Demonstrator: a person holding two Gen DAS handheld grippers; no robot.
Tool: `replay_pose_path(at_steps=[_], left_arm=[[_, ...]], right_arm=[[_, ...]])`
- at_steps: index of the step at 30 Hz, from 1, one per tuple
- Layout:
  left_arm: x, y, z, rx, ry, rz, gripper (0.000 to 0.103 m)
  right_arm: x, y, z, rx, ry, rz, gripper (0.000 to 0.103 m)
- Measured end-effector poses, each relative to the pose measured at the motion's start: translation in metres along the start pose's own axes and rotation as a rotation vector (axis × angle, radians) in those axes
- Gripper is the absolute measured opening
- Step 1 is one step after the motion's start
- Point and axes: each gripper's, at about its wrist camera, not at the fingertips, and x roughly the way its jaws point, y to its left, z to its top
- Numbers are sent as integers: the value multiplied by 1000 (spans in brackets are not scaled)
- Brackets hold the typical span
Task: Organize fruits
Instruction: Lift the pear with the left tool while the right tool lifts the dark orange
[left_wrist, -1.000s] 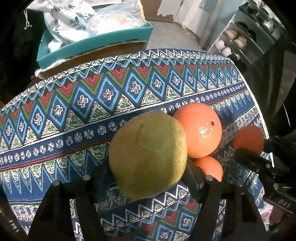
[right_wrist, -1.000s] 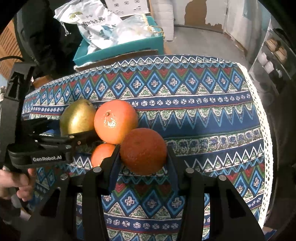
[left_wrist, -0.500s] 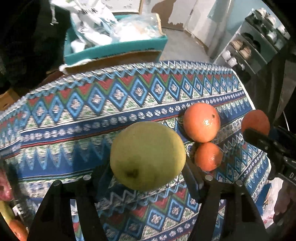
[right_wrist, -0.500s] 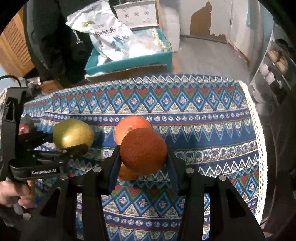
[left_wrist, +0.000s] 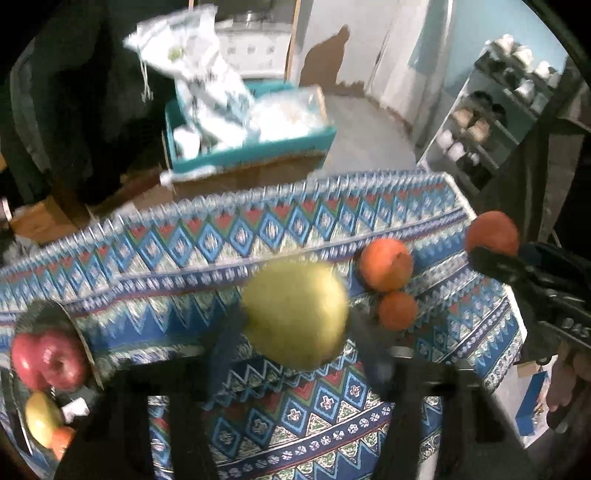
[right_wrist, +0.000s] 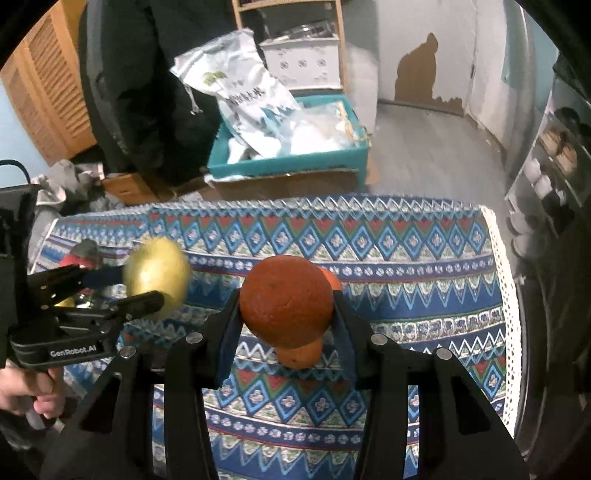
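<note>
- Left gripper (left_wrist: 295, 350): jaws clamped on a yellow-green pear (left_wrist: 295, 314), held clear above the patterned tablecloth (left_wrist: 184, 258).
- Right gripper (right_wrist: 288, 321): closed on a dark orange (right_wrist: 286, 301), also off the cloth.
- Two oranges (left_wrist: 386, 264) touching, on the cloth near its right edge.
- Bowl (left_wrist: 86, 350) at left: red apples (left_wrist: 48, 360), other fruit.
- Teal box (right_wrist: 295, 162) beyond the table.

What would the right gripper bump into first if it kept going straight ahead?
Probably the small orange on the patterned blue tablecloth, showing just beneath the dark orange the right gripper holds; depth is uncertain.
</note>
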Motion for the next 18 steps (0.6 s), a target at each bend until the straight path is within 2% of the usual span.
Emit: replay_pose_path(at_steps=[2, 3, 4, 7, 11, 13, 18], left_arm=[[-11, 0, 5, -13, -5, -7, 18], [-12, 3, 8, -33, 5, -17, 27], [-10, 4, 9, -41, 19, -26, 30], [4, 11, 3, -47, 64, -24, 33], [26, 23, -11, -100, 118, -37, 47], [35, 25, -16, -97, 140, -24, 49], [49, 25, -12, -100, 150, -10, 63]], right_arm=[[-4, 7, 2, -8, -7, 3, 46], [-3, 9, 3, -8, -5, 3, 46], [-2, 10, 2, -6, 0, 3, 46], [6, 11, -1, 1, 24, 6, 46], [18, 8, -7, -2, 57, -5, 46], [22, 2, -9, 9, 68, -11, 46], [33, -9, -10, 36, 90, -18, 46]])
